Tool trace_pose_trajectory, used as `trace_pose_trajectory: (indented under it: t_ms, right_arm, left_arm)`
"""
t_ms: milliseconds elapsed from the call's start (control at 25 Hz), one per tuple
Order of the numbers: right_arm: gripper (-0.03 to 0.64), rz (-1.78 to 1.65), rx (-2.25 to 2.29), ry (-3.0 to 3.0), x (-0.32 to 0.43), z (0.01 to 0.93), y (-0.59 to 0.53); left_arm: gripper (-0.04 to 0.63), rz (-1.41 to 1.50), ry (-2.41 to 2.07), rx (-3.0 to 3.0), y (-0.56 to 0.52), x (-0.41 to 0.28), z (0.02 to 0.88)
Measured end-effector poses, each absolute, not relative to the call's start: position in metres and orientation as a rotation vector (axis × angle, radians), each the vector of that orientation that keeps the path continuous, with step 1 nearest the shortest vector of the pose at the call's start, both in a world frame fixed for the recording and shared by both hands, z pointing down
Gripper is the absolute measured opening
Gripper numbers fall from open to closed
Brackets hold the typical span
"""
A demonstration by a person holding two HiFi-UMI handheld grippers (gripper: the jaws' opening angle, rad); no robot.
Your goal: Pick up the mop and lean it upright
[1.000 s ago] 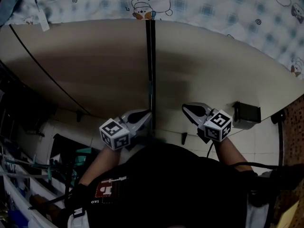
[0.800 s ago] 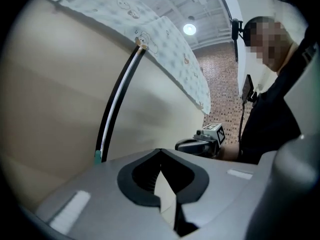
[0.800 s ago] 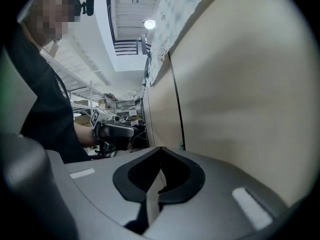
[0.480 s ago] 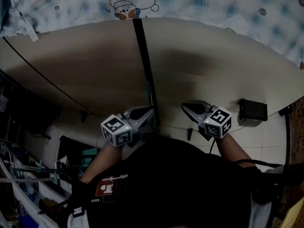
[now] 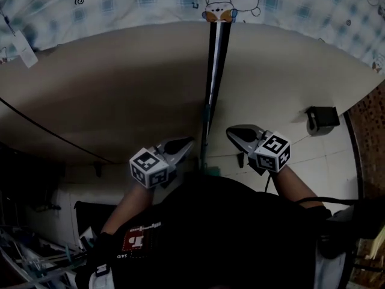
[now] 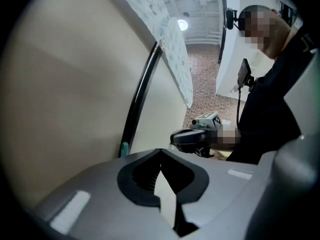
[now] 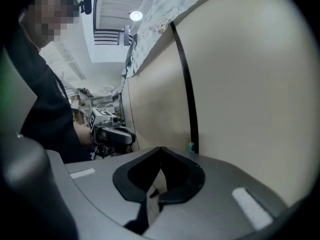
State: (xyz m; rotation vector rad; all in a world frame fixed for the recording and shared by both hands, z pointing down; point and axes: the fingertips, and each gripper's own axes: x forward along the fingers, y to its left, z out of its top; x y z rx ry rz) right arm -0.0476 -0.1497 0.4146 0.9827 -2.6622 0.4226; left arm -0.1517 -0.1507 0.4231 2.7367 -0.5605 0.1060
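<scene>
Panel (image 5: 120, 83), pale and broad, is filling the field beyond both tongs. A checked cloth (image 5: 120, 5) printed with a cartoon bear is lying along its far edge.

Mop (image 5: 215, 59)
- Change: a second ago the tip of the left tongs was overlapping the pole in the head view. Now a clear gap is showing between them, and the pole is staying propped with neither tongs touching it.
- Judgement: the mop is standing on its own lean, so the task is looking done or all but done. What is remaining is drawing both tongs away without knocking it.
- Place: the pole is leaning upright against the panel, running away from the tongs in line with the gap between them. Its far end is reaching the cloth at the bear.
- Look: the pole is slim, straight, black and smooth-looking. The mop's head is hiding below the person's dark torso.
- Risk: a nudge is likely to send so thin a pole sliding along the smooth panel.

Left tongs (image 5: 189, 142) are clenched on nothing, standing just beside the pole.

Right tongs (image 5: 230, 131) are likewise clenched and empty, hanging off the pole's other side.

Teal fitting (image 6: 123, 148), small, is sitting low on the pole, at the end nearest the tongs.
</scene>
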Motion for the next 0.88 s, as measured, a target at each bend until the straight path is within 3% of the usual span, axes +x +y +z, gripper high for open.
trace_pose_trajectory:
  t_ms: [200,600,880]
  right_arm:
    - [0.015,0.410,0.974,-2.624,-0.072,0.419,-0.145]
    - [0.015,0.494,1.003,-2.637,0.004,0.435,-0.142]
    - [0.015,0.581,0.928,-2.677,0.014,0.464,-0.147]
  left_arm:
    - [0.001,0.091,-0.514,2.705,-0.162,-0.163,0.438]
    - [0.002,0.162,-0.622,2.676,-0.168,-0.112,0.452]
    - [0.002,0.254,-0.708,2.617,-0.176,-0.092,0.472]
